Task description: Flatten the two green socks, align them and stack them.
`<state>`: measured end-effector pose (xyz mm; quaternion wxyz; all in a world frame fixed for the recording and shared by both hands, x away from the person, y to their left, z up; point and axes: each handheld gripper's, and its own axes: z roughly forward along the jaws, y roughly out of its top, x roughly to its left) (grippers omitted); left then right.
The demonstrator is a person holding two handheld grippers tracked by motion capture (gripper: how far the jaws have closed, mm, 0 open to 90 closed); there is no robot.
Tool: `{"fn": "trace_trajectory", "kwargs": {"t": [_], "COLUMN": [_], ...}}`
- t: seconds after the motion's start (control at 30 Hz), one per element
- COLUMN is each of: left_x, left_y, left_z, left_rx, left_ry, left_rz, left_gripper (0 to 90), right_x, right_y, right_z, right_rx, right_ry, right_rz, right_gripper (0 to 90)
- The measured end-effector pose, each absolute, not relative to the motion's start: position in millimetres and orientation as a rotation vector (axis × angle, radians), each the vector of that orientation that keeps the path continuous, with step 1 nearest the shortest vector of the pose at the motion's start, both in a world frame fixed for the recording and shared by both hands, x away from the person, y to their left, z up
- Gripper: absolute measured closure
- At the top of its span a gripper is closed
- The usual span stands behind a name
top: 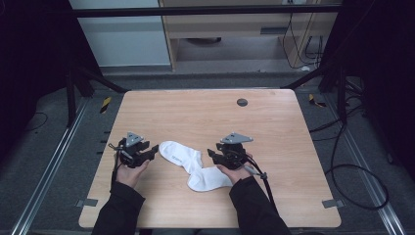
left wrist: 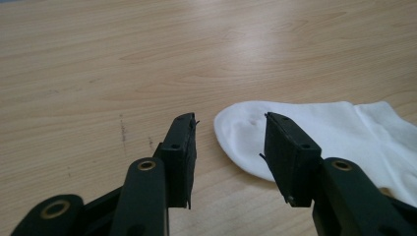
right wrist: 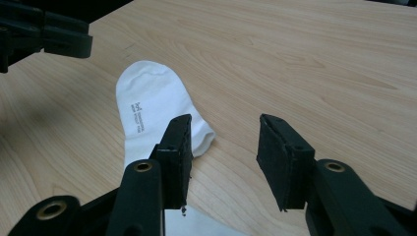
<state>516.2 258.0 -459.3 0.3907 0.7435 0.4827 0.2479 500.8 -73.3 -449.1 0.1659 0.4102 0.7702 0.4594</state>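
Resting low over the desk (top: 205, 112), both grippers had jaws spread, holding nothing. Left gripper (left wrist: 228, 132) sat just beside the toe of the white sock (top: 188, 164); right gripper (right wrist: 223, 135) hovered by its bend. Sock lay flat between them, mid-desk.

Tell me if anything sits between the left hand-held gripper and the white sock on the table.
Nothing visible does. The left hand-held gripper is open and points at the rounded end of the white sock, with bare wooden table between them. The right hand-held gripper is open too, beside the sock's other end.
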Motion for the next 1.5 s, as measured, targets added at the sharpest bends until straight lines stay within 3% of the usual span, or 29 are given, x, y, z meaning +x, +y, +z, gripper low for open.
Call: {"fn": "trace_trajectory", "kwargs": {"t": [0.9, 1.03, 1.33, 1.5], "left_x": [540, 542, 546, 549], "left_y": [249, 248, 243, 237], "left_z": [-487, -490, -496, -495], "left_rx": [1.960, 1.985, 2.035, 2.058], "left_ry": [1.248, 1.250, 1.269, 1.278], "left_rz": [0.569, 0.563, 0.539, 0.530], "left_gripper": [62.5, 65.1, 73.8, 81.2], "right_x": [510, 510, 508, 509], "right_y": [-25, -24, -24, -24], "right_z": [-498, -503, -504, -504], "right_rx": [1.226, 1.234, 1.240, 1.239], "right_ry": [2.325, 2.335, 2.352, 2.354], "right_rz": [1.164, 1.144, 1.148, 1.155], "right_gripper": [59.8, 63.8, 84.3, 85.6]}}
